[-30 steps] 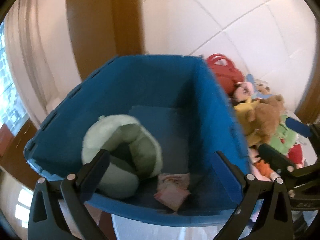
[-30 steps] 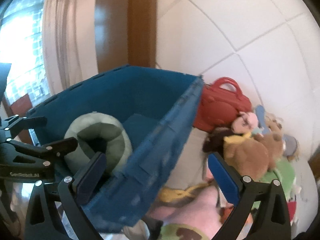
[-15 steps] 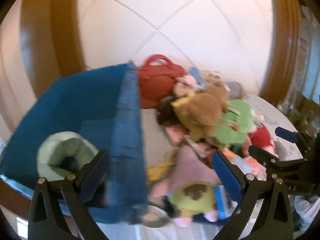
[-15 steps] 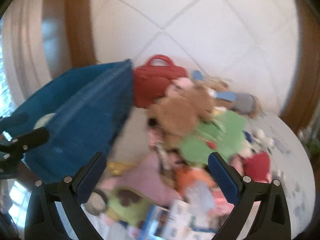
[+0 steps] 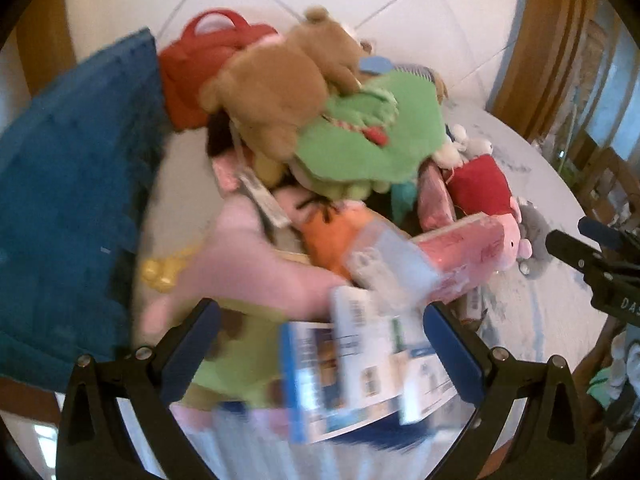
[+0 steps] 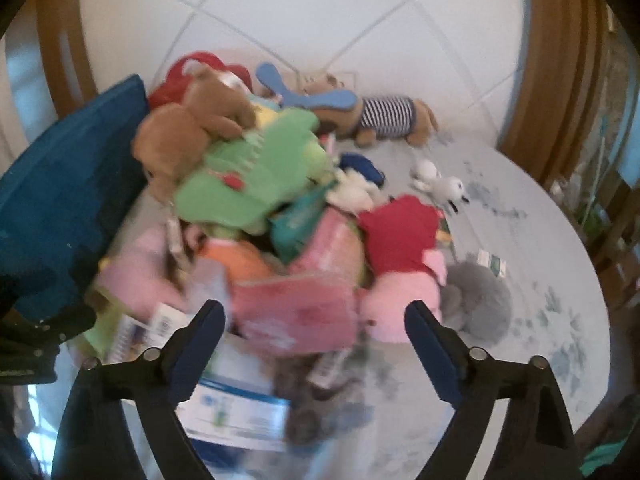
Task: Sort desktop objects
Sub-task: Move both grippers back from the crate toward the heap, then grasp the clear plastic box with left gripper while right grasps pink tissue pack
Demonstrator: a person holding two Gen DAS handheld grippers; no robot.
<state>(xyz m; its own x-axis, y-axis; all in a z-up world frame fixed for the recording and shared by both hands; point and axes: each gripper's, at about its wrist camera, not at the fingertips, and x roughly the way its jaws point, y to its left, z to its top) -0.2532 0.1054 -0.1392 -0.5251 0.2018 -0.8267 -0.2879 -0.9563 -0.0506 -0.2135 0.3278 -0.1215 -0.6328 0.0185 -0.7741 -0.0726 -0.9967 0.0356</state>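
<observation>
A heap of toys and packets lies on the round white table (image 6: 540, 264). A brown teddy (image 5: 276, 80) and a green plush (image 5: 372, 136) top the heap, and a pink box (image 5: 464, 256) lies lower down. My left gripper (image 5: 320, 320) hangs open just above blurred blue-and-white packets (image 5: 360, 368), holding nothing. In the right wrist view, my right gripper (image 6: 314, 316) is open over the pink box (image 6: 296, 312) and a pink plush in a red dress (image 6: 400, 232). The blue bin (image 5: 72, 200) stands to the left of the heap.
A red bag (image 5: 192, 76) leans behind the teddy by the tiled wall. A striped dog plush (image 6: 384, 114), a small white toy (image 6: 440, 184) and a grey plush (image 6: 480, 304) lie on the right. The table's edge curves round the right side.
Both grippers swung right, away from the blue bin with the green cushion, and dropped closer to the toy heap. Both stayed open and took hold of nothing.
</observation>
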